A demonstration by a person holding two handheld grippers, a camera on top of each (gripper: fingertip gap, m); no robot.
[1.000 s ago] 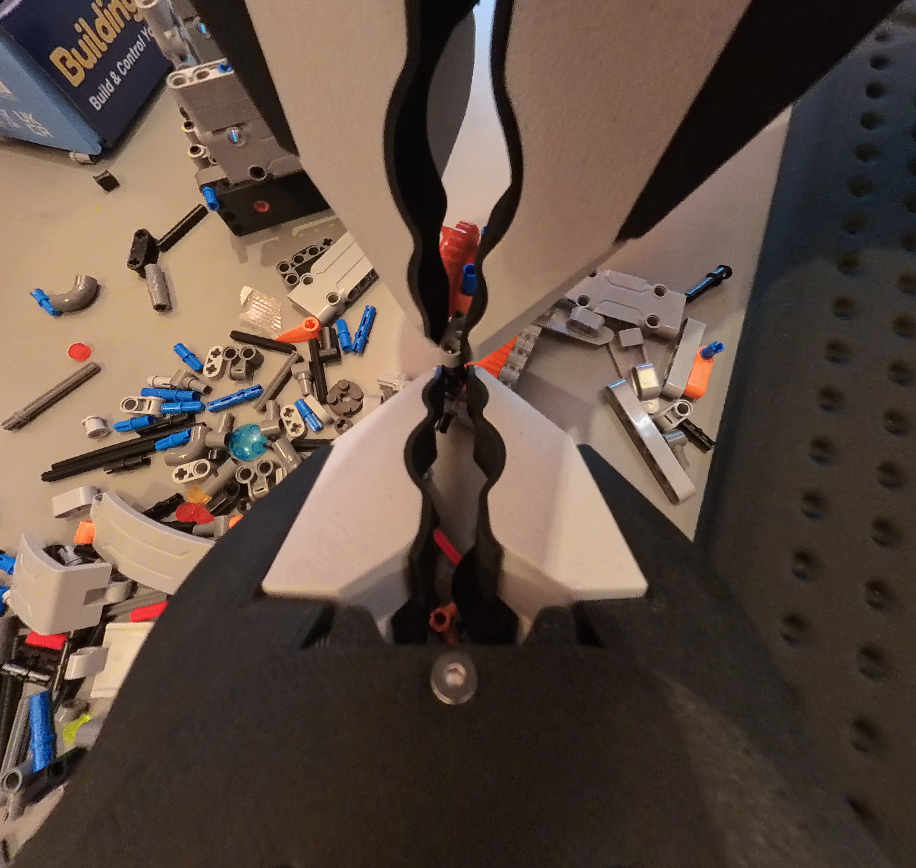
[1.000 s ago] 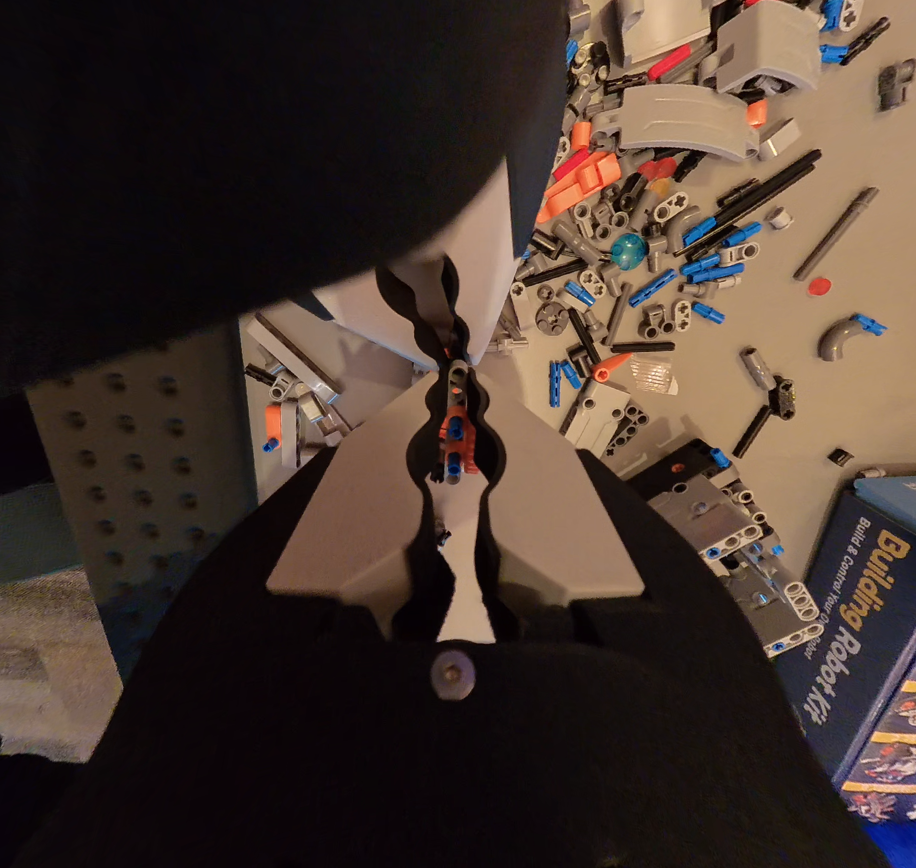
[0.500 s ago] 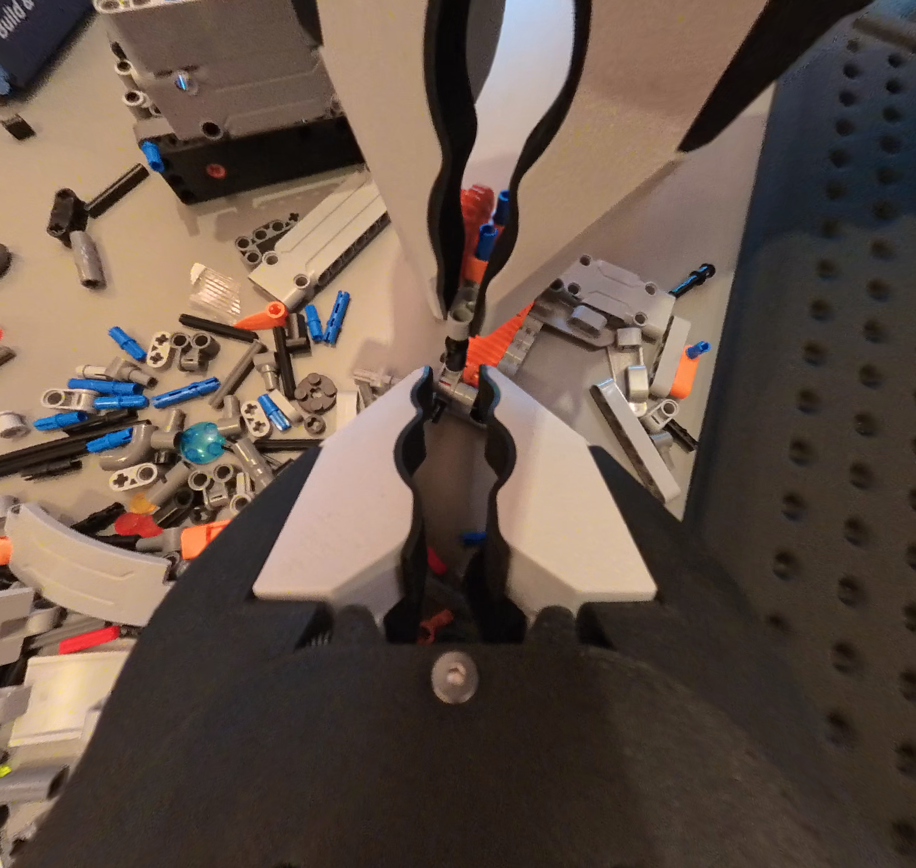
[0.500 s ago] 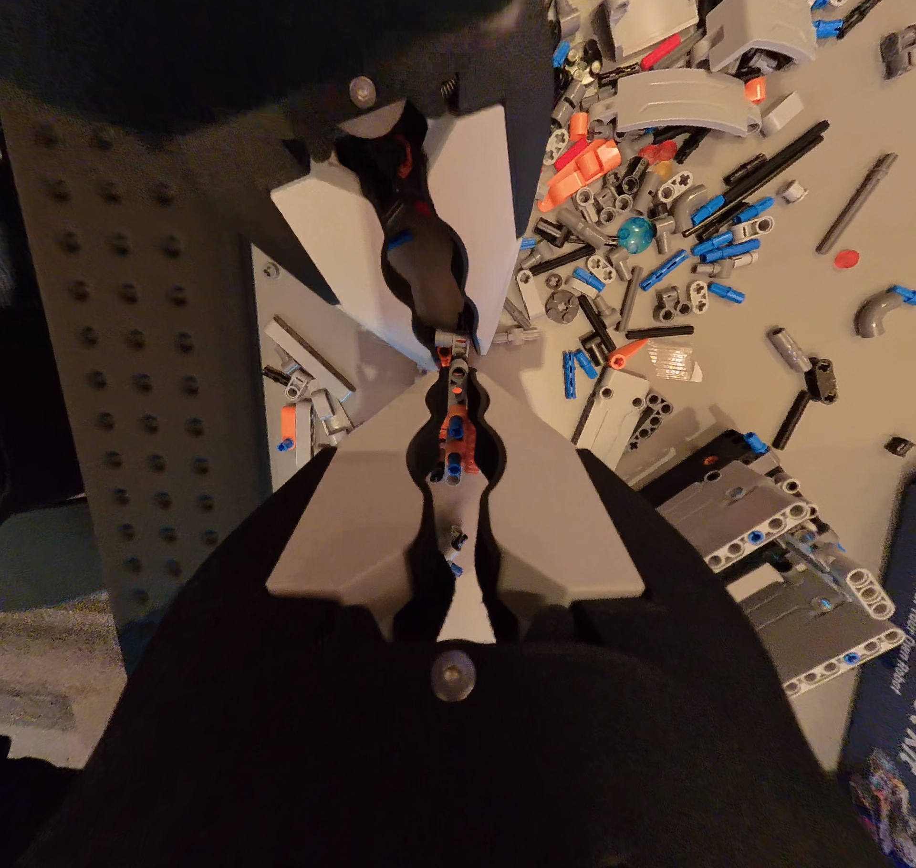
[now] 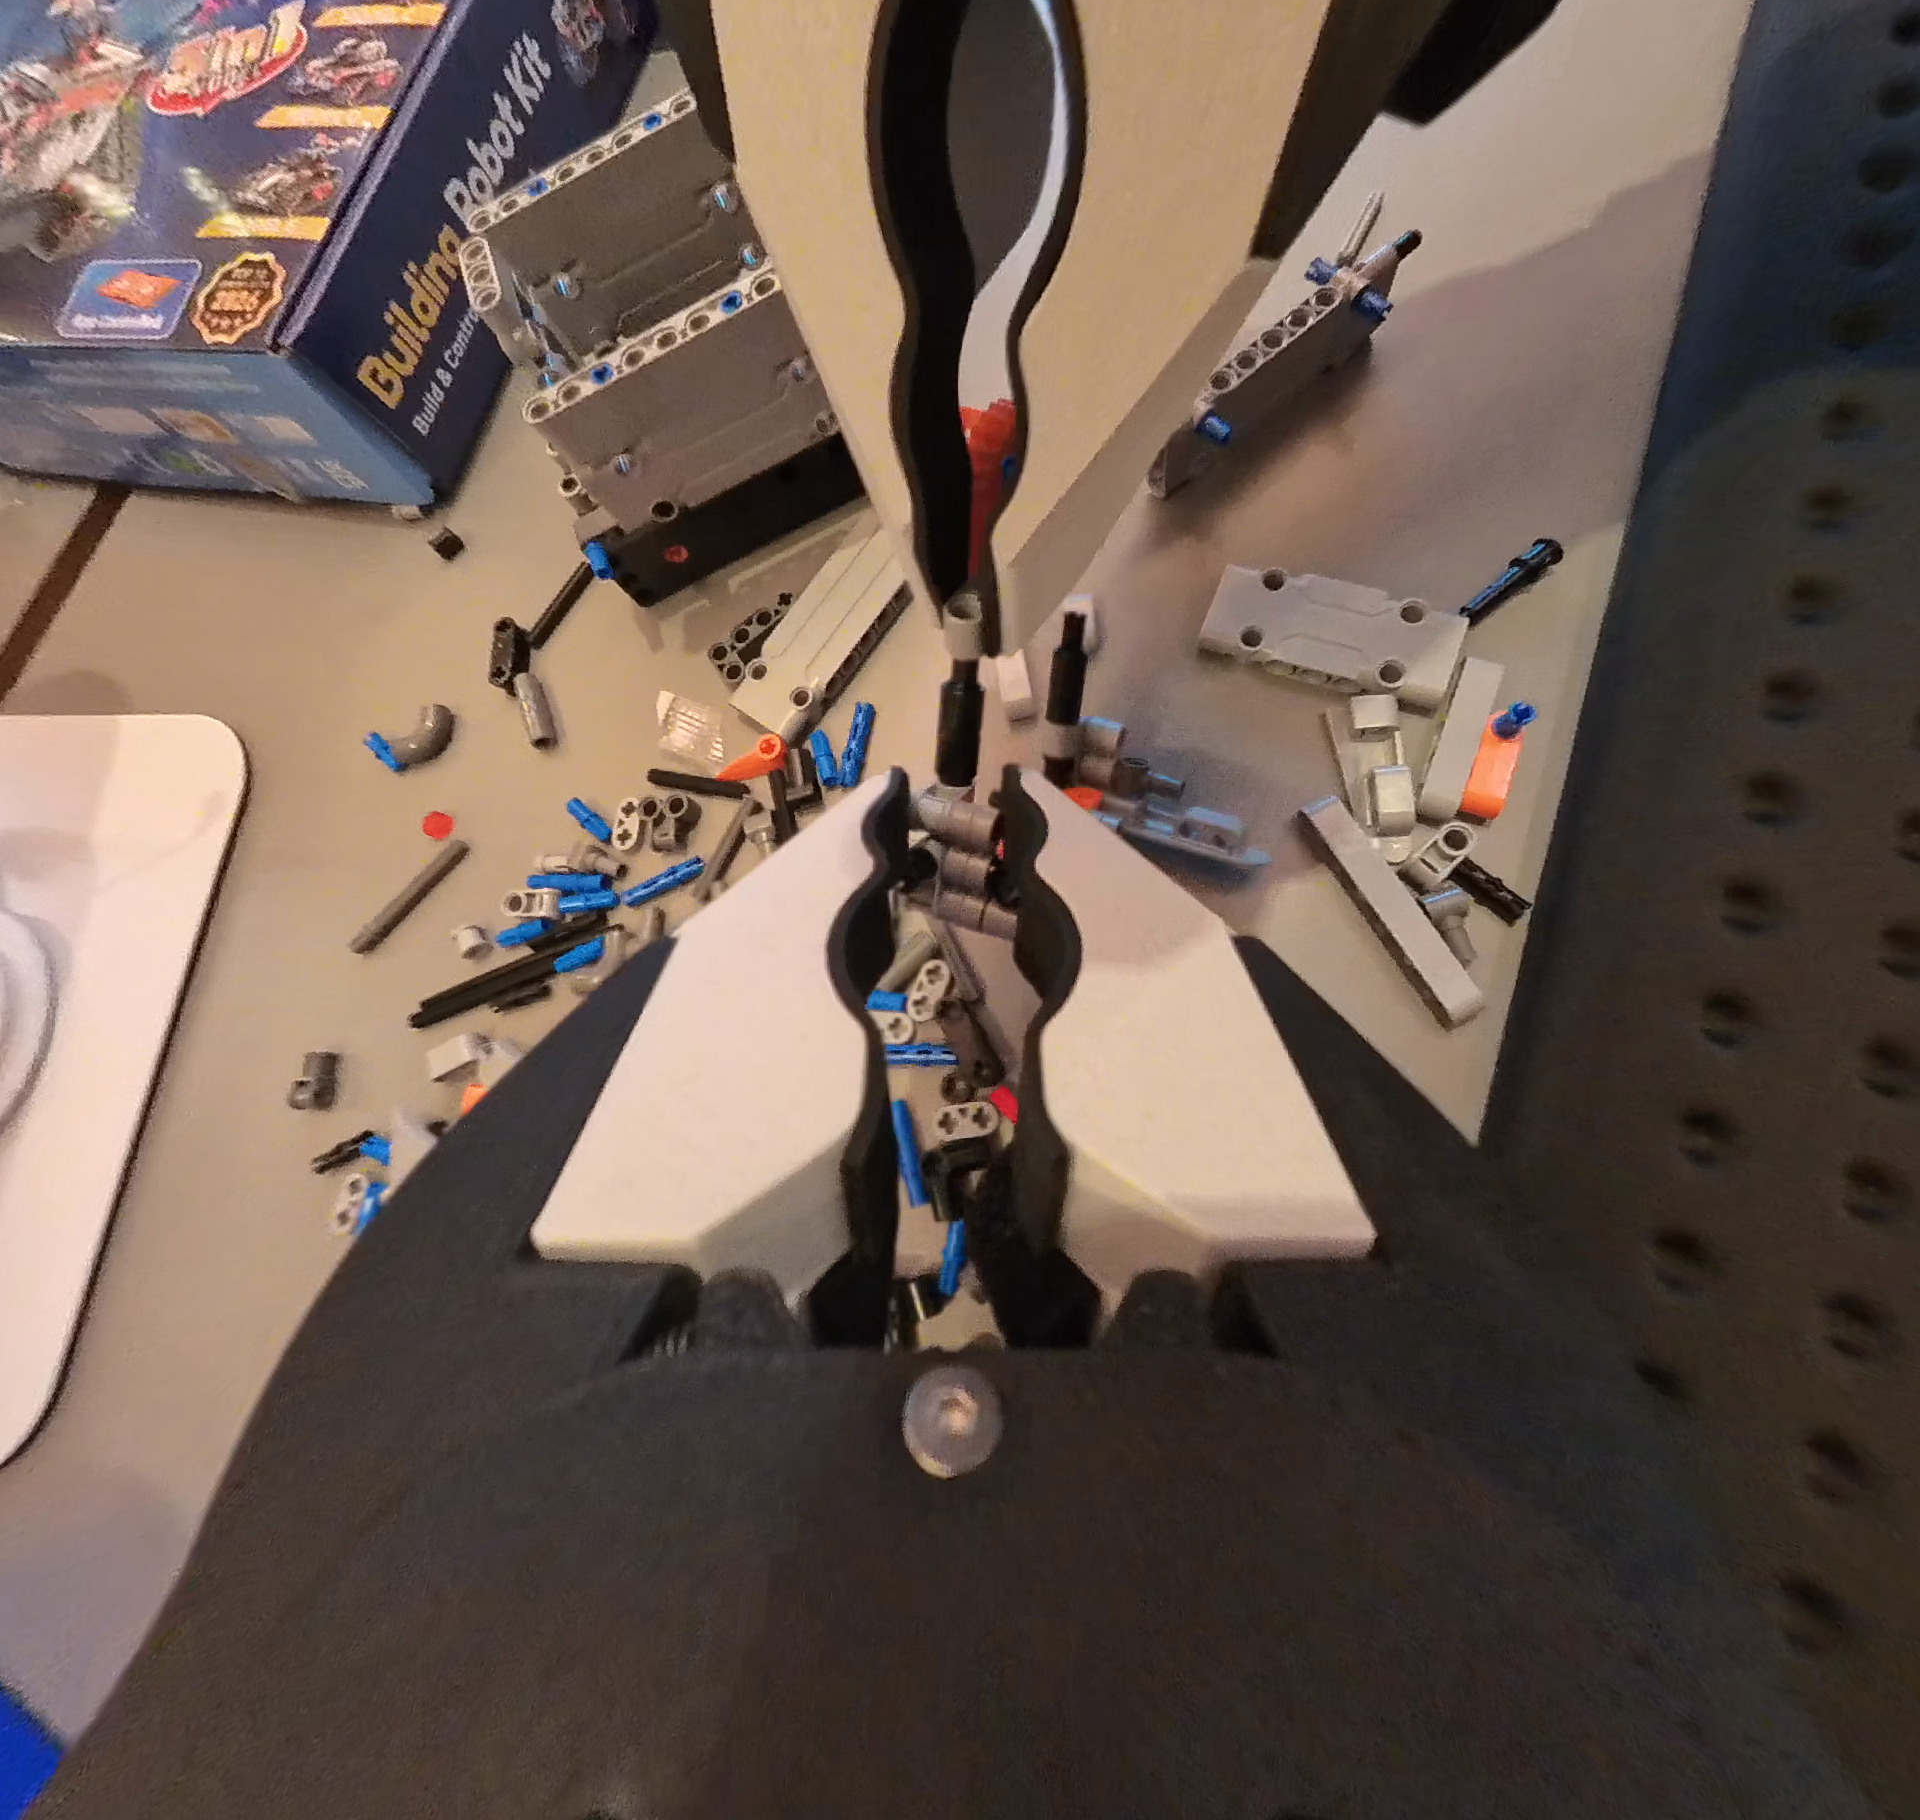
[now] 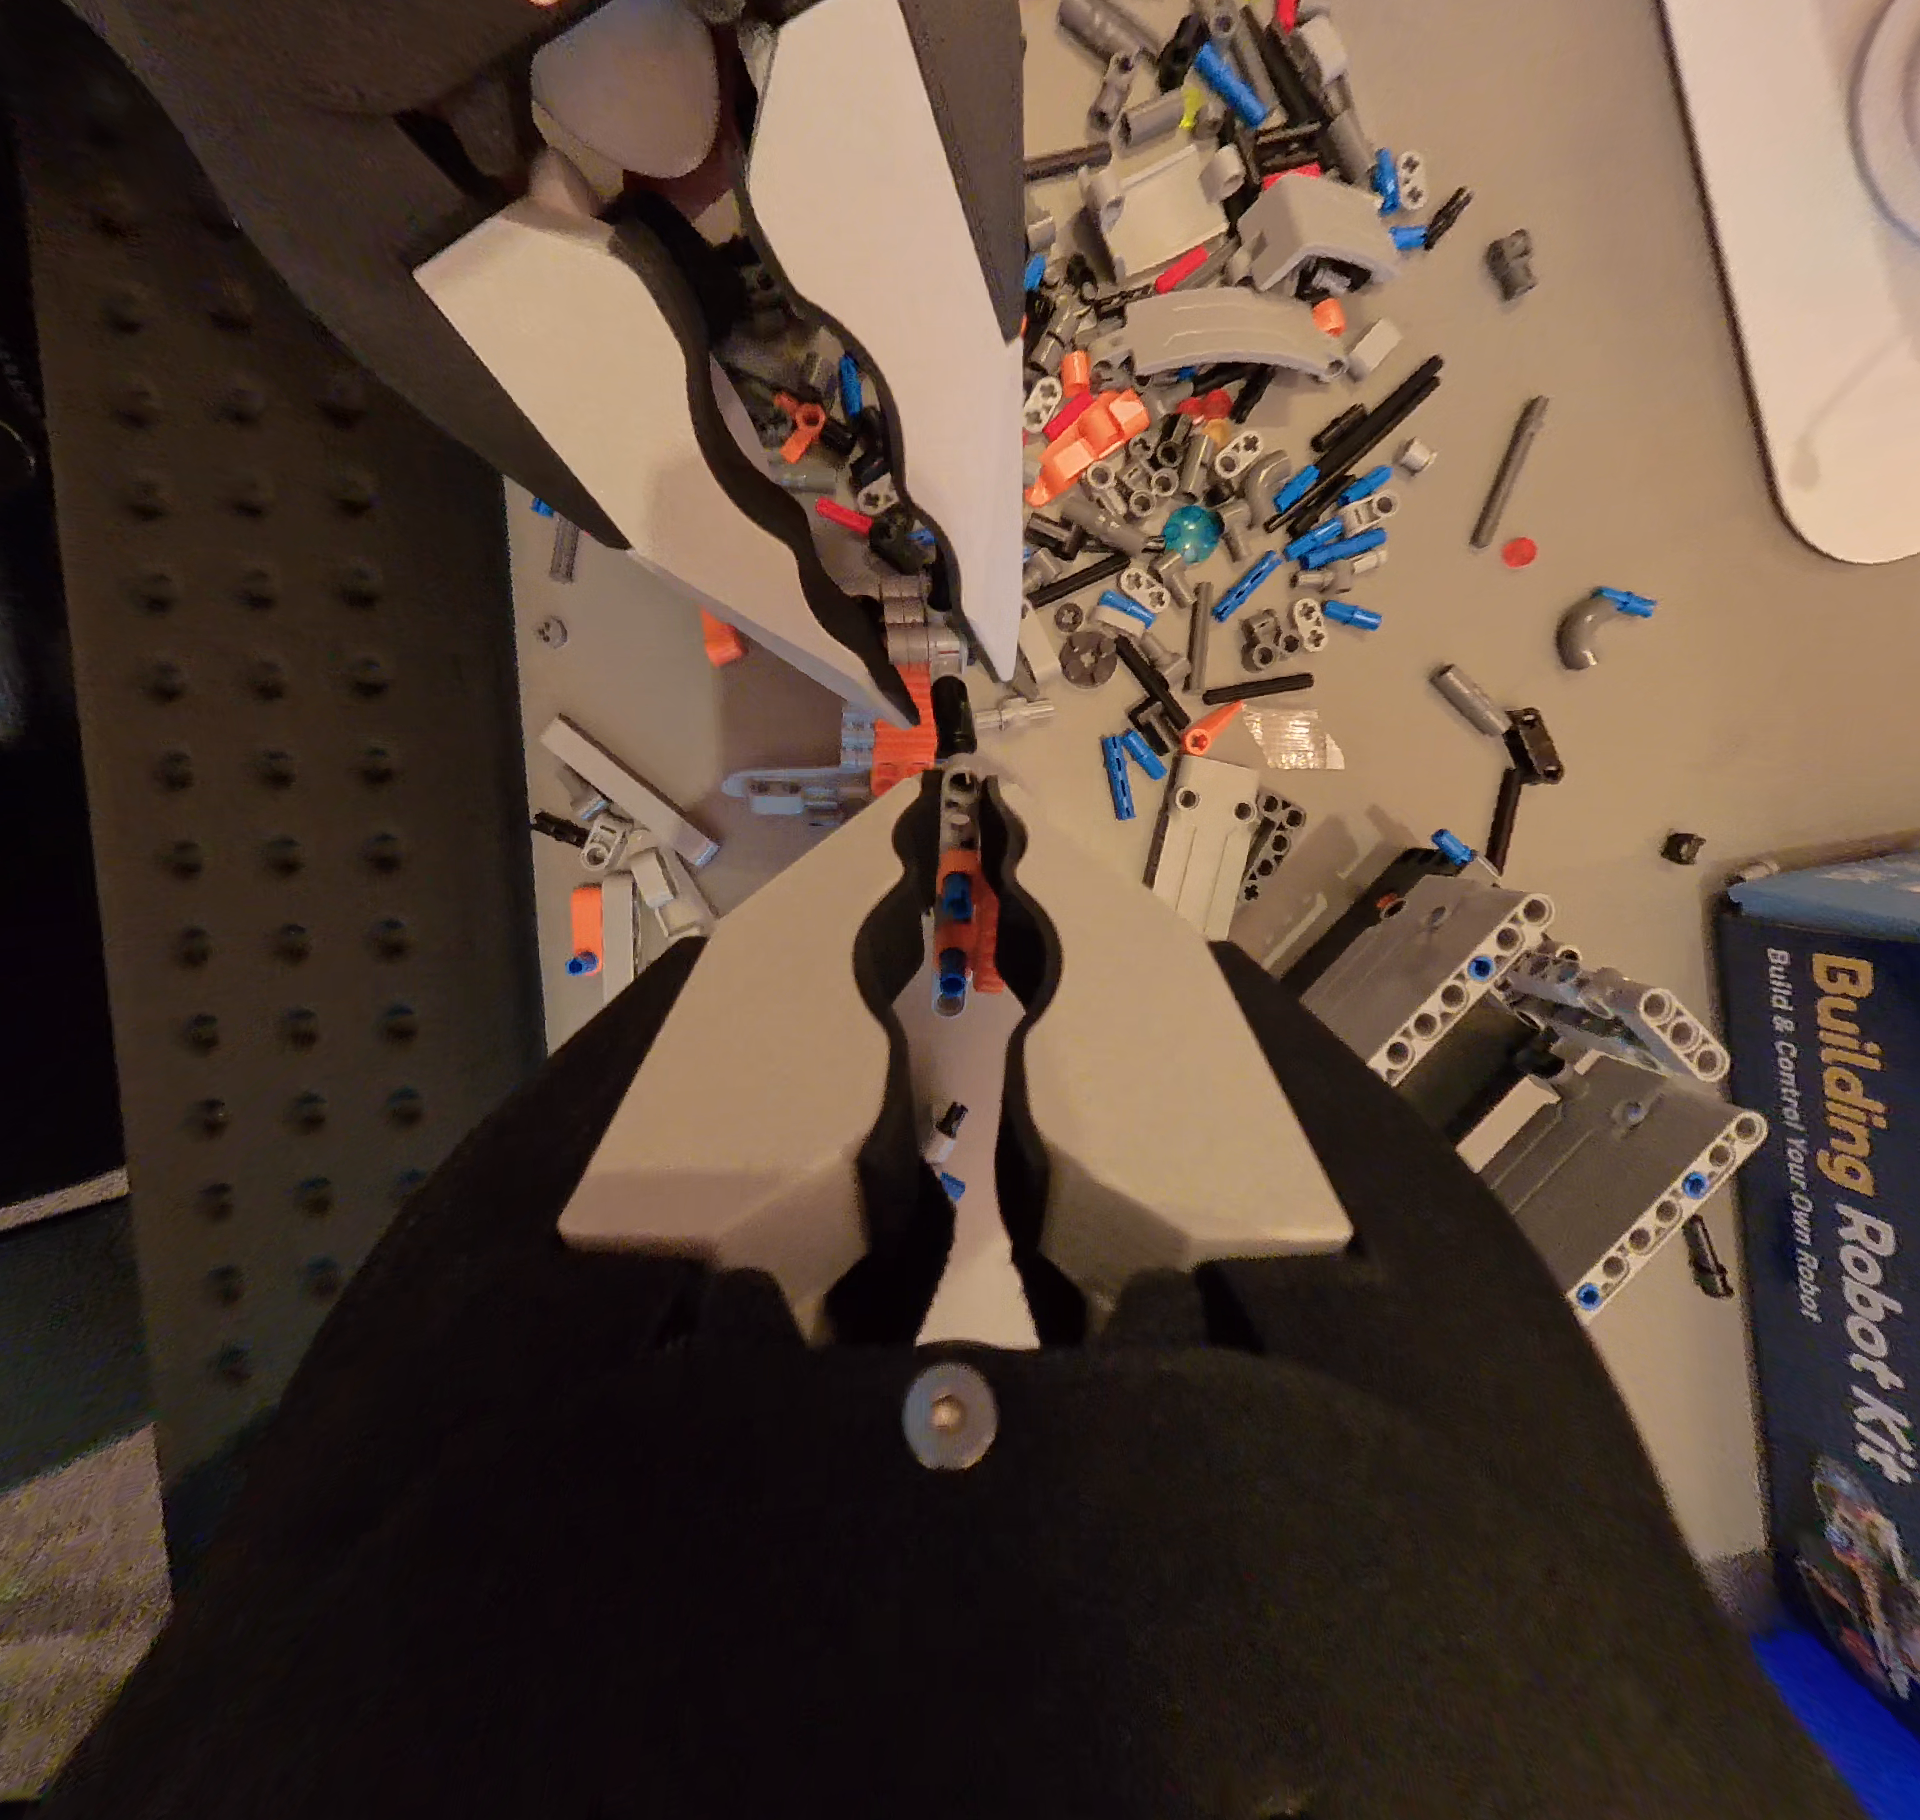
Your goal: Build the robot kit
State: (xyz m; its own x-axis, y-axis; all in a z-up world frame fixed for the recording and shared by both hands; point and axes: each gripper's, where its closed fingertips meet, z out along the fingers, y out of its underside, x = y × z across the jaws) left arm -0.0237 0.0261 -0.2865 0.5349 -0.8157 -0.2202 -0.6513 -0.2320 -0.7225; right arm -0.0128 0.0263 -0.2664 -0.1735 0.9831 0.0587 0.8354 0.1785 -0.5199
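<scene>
My left gripper [image 5: 951, 794] is shut on a small grey connector [image 5: 971, 825] with a black pin [image 5: 958, 731] sticking out forward. My right gripper [image 6: 961, 783] is shut on a thin grey beam [image 6: 961, 830] with orange and blue parts [image 6: 961, 913] behind its tip. The two grippers face each other tip to tip above the table. The black pin [image 6: 951, 716] spans the short gap and meets the beam's end. The right gripper [image 5: 971, 617] hangs from above in the left wrist view. The left gripper [image 6: 945, 674] comes in from the upper left in the right wrist view.
A heap of small loose parts [image 6: 1195, 420] lies on the grey table. A grey block assembly [image 5: 665, 316] stands next to a blue box [image 5: 260, 160]. A dark perforated panel [image 5: 1766, 835] stands along one side. A white board [image 5: 94, 939] lies at the other.
Both grippers have risen from the table and drawn slightly apart. The black pin now shows between their tips. More of the table, the box and the white board have come into view.
</scene>
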